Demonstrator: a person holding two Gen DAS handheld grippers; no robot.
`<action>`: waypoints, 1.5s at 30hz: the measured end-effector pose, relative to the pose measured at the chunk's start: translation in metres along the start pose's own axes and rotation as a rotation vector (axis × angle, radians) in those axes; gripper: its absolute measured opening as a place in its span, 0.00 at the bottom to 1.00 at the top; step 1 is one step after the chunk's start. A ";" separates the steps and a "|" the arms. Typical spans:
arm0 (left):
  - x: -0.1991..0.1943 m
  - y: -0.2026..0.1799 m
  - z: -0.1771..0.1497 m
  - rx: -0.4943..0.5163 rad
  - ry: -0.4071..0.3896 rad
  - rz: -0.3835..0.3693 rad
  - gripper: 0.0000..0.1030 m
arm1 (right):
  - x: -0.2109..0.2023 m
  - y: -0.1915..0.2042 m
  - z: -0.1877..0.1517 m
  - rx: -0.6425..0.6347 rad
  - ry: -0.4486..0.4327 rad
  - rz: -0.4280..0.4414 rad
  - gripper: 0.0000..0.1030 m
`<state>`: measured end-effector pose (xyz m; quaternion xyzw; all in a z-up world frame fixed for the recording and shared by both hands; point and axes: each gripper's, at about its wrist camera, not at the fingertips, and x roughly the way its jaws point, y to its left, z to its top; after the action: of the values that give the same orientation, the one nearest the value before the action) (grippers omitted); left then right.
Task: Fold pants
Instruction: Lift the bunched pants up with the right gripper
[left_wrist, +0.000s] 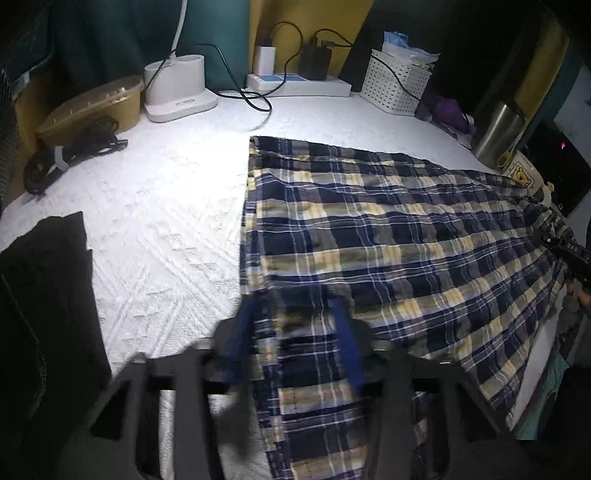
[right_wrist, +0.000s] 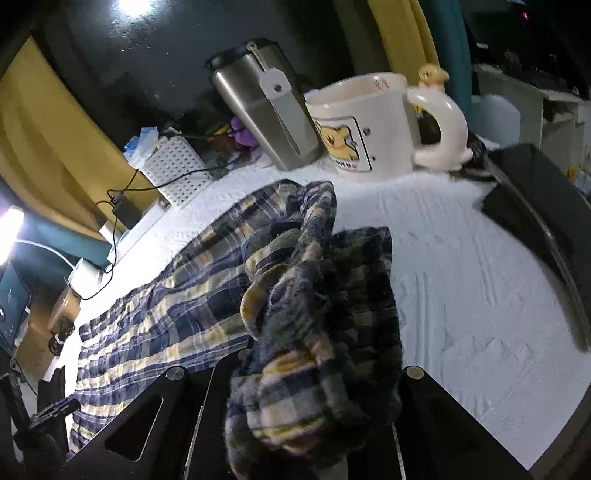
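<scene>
The blue, yellow and white plaid pants (left_wrist: 388, 229) lie spread over a white textured cover (left_wrist: 155, 229). My left gripper (left_wrist: 293, 328) holds their near left edge: the blue fingers (left_wrist: 242, 325) stand either side of the cloth, which hangs back toward the camera. In the right wrist view the pants (right_wrist: 166, 302) stretch away to the left. A bunched end of them is lifted and wrapped over my right gripper (right_wrist: 317, 376), hiding its fingertips. The right gripper (left_wrist: 565, 251) also shows at the pants' far right end in the left wrist view.
A cartoon mug (right_wrist: 354, 136) and a steel tumbler (right_wrist: 266, 110) stand just past the bunched end. A white basket (left_wrist: 395, 81), power strip (left_wrist: 299, 83), lamp base (left_wrist: 177, 92), brown container (left_wrist: 96, 107) and cable bundle (left_wrist: 70, 155) line the back. Dark cloth (left_wrist: 44, 295) lies left.
</scene>
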<state>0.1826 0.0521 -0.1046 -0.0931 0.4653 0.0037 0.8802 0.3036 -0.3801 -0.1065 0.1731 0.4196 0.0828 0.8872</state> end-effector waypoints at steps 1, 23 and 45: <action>0.000 0.003 0.000 -0.001 -0.004 0.011 0.11 | 0.000 -0.001 0.000 0.001 0.002 -0.002 0.21; -0.013 0.029 0.000 -0.049 -0.023 0.053 0.06 | -0.021 0.005 0.004 0.044 -0.076 0.107 0.15; -0.048 0.065 0.008 -0.040 -0.156 -0.012 0.28 | -0.070 0.134 0.002 -0.211 -0.139 0.114 0.15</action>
<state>0.1560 0.1215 -0.0709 -0.1128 0.3945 0.0149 0.9118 0.2607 -0.2771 -0.0043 0.1079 0.3357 0.1647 0.9212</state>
